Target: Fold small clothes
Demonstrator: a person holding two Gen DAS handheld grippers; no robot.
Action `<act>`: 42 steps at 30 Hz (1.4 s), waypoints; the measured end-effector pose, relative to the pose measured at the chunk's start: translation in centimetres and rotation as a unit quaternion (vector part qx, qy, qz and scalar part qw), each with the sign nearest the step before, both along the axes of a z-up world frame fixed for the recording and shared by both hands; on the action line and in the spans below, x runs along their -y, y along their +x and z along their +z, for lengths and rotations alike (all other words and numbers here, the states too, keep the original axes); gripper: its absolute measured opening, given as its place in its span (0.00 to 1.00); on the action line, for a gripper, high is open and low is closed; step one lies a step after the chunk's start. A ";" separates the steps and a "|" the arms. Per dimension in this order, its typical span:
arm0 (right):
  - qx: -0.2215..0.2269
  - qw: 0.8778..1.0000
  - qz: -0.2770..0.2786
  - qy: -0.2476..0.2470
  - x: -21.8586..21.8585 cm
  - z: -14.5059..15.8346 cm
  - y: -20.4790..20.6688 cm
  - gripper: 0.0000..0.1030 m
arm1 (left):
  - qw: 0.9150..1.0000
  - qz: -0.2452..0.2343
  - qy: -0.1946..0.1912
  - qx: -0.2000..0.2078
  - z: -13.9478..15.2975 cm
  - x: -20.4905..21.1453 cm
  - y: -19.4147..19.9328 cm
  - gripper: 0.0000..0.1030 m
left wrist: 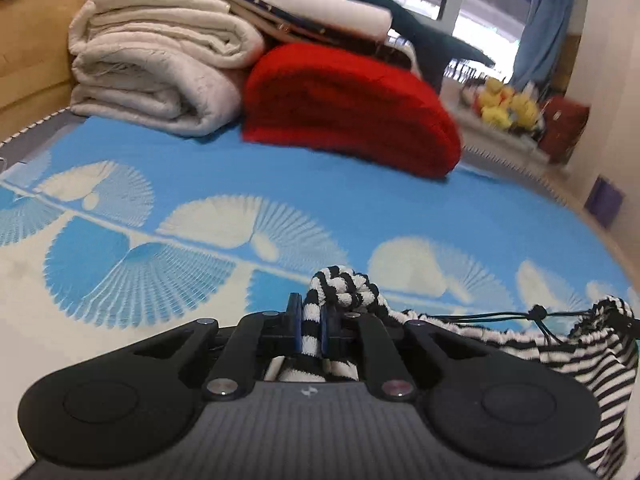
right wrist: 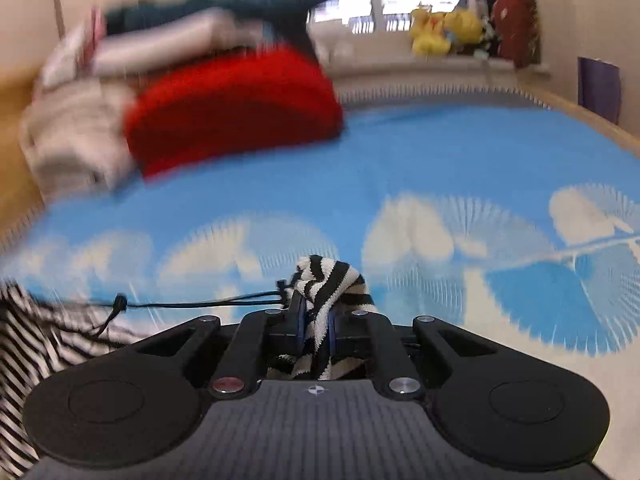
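Note:
A small black-and-white striped garment (left wrist: 580, 356) with an elastic waistband and a dark drawstring (left wrist: 480, 315) hangs stretched between my two grippers above the blue patterned mat (left wrist: 280, 184). My left gripper (left wrist: 312, 320) is shut on one bunched corner of it, the cloth poking out past the blue pads. In the right wrist view my right gripper (right wrist: 318, 316) is shut on the other corner, and the striped garment (right wrist: 36, 344) trails off to the left with the drawstring (right wrist: 192, 303) pulled taut.
A folded red blanket (left wrist: 348, 112) and a stack of cream quilts (left wrist: 160, 68) lie at the far side of the mat. Yellow plush toys (left wrist: 506, 102) sit on a sill by the window. A purple box (right wrist: 599, 88) stands at the right wall.

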State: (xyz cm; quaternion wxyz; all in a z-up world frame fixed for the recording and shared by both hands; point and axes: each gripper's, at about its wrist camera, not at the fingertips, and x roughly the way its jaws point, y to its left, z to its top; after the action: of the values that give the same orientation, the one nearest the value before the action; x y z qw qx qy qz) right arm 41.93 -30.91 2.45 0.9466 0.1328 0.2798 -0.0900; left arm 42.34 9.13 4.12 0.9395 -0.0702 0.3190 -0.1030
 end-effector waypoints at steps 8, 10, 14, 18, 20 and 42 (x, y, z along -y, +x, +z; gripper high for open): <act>-0.084 0.987 -0.067 0.117 4.5 -7.5 3.4 0.11 | 0.993 0.001 0.074 -0.090 -7.6 2.3 4.3 0.10; -0.073 0.984 -0.083 0.143 5.3 -8.0 3.4 0.11 | 0.994 0.003 0.068 -0.086 -7.9 1.7 4.5 0.10; -0.023 0.985 -0.089 0.143 5.0 -6.6 3.8 0.20 | 0.995 0.028 0.062 -0.073 -7.5 1.1 4.5 0.41; -0.072 0.987 -0.105 0.102 3.3 -9.2 4.8 0.36 | 0.990 0.040 0.099 -0.092 -8.9 1.0 4.7 0.86; -0.079 0.987 -0.107 0.090 2.7 -9.2 4.3 0.41 | 0.990 0.030 0.100 -0.096 -8.4 1.1 4.6 0.86; -0.165 0.985 -0.041 0.008 -1.5 -4.8 -14.4 0.62 | 0.975 -0.049 0.210 -0.060 -4.9 -2.5 -15.6 1.00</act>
State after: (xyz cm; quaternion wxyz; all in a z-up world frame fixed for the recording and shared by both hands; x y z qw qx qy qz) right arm 27.57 -29.40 -2.35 0.8817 0.1352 0.4276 -0.1467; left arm 26.72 11.62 -0.81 0.9062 0.1385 0.3924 -0.0753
